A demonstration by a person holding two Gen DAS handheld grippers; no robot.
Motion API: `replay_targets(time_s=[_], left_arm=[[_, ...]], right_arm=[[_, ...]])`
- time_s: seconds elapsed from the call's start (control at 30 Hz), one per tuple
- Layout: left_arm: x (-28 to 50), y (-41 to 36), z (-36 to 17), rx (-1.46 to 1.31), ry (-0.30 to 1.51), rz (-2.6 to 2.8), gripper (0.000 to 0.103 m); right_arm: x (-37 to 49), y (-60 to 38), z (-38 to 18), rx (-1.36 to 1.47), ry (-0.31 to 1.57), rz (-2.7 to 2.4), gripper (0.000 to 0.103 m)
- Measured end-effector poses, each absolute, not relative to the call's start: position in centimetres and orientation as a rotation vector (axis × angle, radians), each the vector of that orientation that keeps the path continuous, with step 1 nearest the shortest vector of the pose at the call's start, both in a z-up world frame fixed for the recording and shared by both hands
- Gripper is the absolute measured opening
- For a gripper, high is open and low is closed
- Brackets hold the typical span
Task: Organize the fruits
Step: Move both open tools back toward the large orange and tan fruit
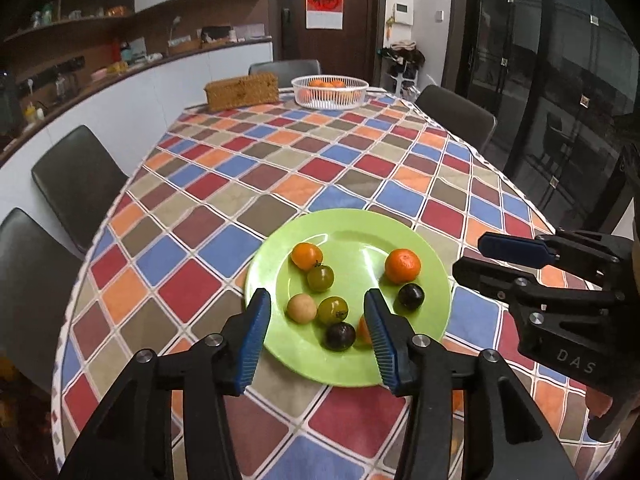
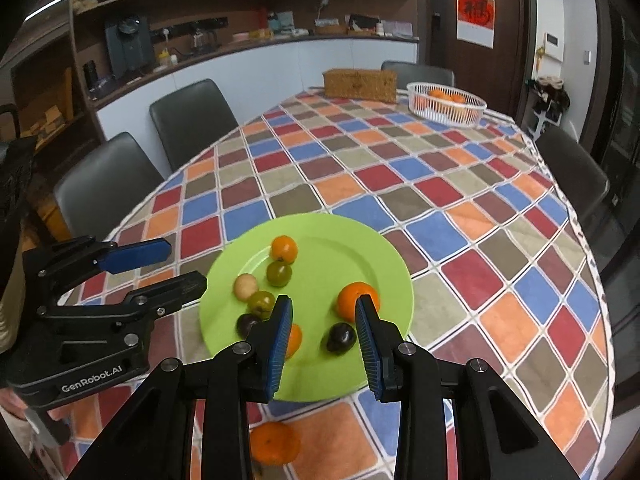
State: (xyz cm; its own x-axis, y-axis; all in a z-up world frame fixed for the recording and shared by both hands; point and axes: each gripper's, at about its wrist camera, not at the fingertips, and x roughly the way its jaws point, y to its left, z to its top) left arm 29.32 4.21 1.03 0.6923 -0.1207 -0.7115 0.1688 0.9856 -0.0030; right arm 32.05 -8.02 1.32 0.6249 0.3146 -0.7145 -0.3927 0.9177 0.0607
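Green plate [image 1: 280,344] sits on checkered tablecloth [image 1: 280,168] near the table's near end, holding small fruits: orange tomato [image 1: 307,256] at 11 o'clock on the plate, green tomato [image 1: 320,277] touching it just below, pale beige round fruit [image 1: 301,308] at 8 o'clock, second green tomato [image 1: 333,310] just beside it, dark purple tomato [image 1: 340,336] at 6 o'clock touching that green one, tangerine [image 1: 403,266] at 2 o'clock, another dark tomato [image 1: 411,296] just below the tangerine, apart from it. One more orange fruit [image 1: 363,330] at 5 o'clock, half hidden behind a blue pad. In right wrist view a loose tangerine [image 2: 275,443] lies on the cloth off the plate, at 6 o'clock from it, partly covered by the gripper frame. White basket [image 1: 330,94] with oranges [image 1: 326,83] at far table end, wicker box [image 1: 242,92] at its 9 o'clock. Dark chairs [image 1: 78,184] around table. Left gripper [image 1: 317,344] angled down over the plate's near rim, jaws parted, nothing between the pads, fruits seen beyond them. Right gripper [image 2: 322,344] angled down likewise, jaws narrower but released, blue pads clear of the dark tomato and tangerine beyond them, gripping nothing. Each gripper shows from the side in the other's view, right one at 3 o'clock of plate, left one at 9 o'clock.
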Motion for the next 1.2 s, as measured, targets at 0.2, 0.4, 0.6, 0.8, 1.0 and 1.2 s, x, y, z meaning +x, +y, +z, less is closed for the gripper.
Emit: replay_targets(time_s=[0.2, 0.4, 0.6, 0.8, 1.0, 1.2], left_arm=[[26.1, 3.9, 2.3, 0.082, 0.739, -0.146, 0.053], [23.0, 3.9, 2.8, 0.082, 0.714, -0.14, 0.063], [20.3, 4.0, 2.2, 0.075, 0.711, -0.122, 0.067], [18.3, 4.0, 1.2, 0.072, 0.714, -0.096, 0.071], [17.3, 4.5, -0.5, 0.05, 0.74, -0.067, 0.073], [17.0, 4.9, -2.5, 0.029, 0.79, -0.053, 0.073]], right_arm=[[29.0, -8.5, 2.4, -0.098, 0.767, 0.417, 0.034], [26.2, -9.1, 2.6, -0.074, 0.753, 0.415, 0.043], [23.8, -9.0, 1.7, -0.078, 0.759, 0.414, 0.043], [21.8, -8.5, 0.1, -0.097, 0.792, 0.436, 0.043], [20.7, -8.1, -2.1, -0.089, 0.856, 0.456, 0.043], [20.4, -7.5, -4.1, -0.107, 0.915, 0.475, 0.043]])
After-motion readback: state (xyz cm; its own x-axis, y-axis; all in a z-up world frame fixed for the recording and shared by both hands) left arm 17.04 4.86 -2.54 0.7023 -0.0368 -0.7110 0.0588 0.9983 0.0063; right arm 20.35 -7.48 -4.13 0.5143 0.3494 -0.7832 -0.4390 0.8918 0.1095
